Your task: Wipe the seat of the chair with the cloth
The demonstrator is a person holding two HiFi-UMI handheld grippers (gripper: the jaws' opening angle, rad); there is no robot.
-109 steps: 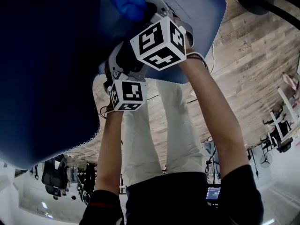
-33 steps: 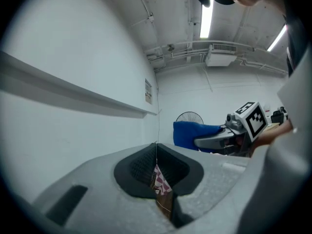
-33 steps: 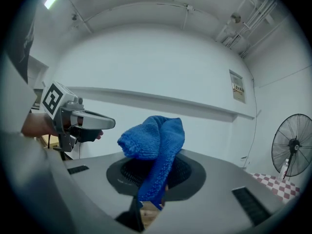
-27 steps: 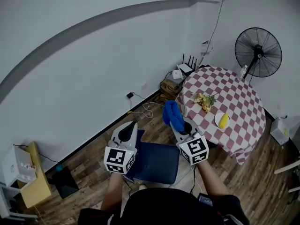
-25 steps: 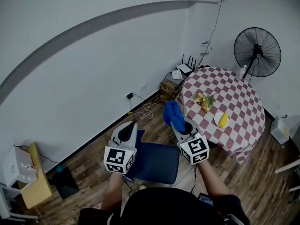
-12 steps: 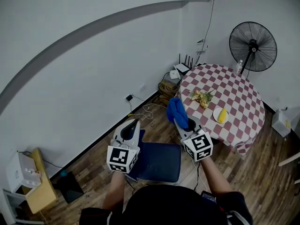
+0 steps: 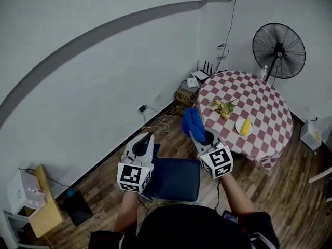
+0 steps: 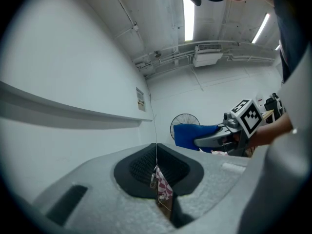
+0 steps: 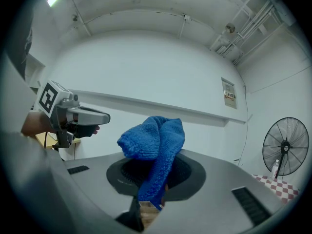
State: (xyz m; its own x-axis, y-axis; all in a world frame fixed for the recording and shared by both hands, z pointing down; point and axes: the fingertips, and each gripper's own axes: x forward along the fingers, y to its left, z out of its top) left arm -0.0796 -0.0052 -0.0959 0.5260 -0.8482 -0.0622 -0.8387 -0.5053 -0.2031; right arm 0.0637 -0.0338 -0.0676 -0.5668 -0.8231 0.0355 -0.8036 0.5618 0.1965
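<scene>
Head view: the padded dark-blue chair seat lies near, untouched, so wiping seems paused or over; left gripper view: the left gripper is pressed together, empty; right gripper view: the right gripper pinches the knitted blue cloth aloft

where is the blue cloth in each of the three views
Head view: the blue cloth sits at centre, just left of the checked table.
Left gripper view: right of centre, overlapping the standing fan.
Right gripper view: centre, hanging close to the camera.
Shared landmark: the standing fan.
</scene>
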